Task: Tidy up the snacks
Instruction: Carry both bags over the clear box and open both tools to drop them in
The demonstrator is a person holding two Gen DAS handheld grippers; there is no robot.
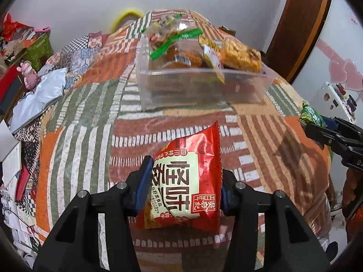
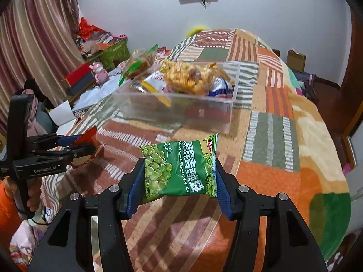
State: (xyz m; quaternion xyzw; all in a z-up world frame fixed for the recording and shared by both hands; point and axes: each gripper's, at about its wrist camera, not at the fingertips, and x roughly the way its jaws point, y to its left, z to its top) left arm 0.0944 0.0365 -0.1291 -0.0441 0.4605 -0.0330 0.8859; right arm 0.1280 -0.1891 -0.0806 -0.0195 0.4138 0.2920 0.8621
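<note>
- The bed (image 1: 74,122) fills the room in front of me, under a patchwork blanket (image 2: 272,136) of orange, green and striped squares; everything that matters sits on it or hangs over it.
- The clear plastic bin (image 1: 204,86) rests on the blanket towards the far end of the bed. It is already heaped with bagged snacks (image 1: 240,55), some of them poking above its rim.
- The red packet (image 1: 188,181) hangs above the blanket on the near side of the bin, well clear of it. The left gripper (image 1: 183,181) has its jaws closed part-way onto the packet's two sides, pressing on it and carrying it off the bed. The packet's long axis points away from the gripper, towards the bin.
- The green pea packet (image 2: 179,170) also hangs on the near side of the bin, off to the right of the red one. The right gripper (image 2: 179,181) has its jaws squeezed onto the packet's two short ends, so the packet's long axis lies across them, roughly side-on to the bin.
- From either gripper the bin lies straight ahead and a little lower. I'd judge the two about equally near, so each packet likely needs carrying forward over the near wall before letting go.
</note>
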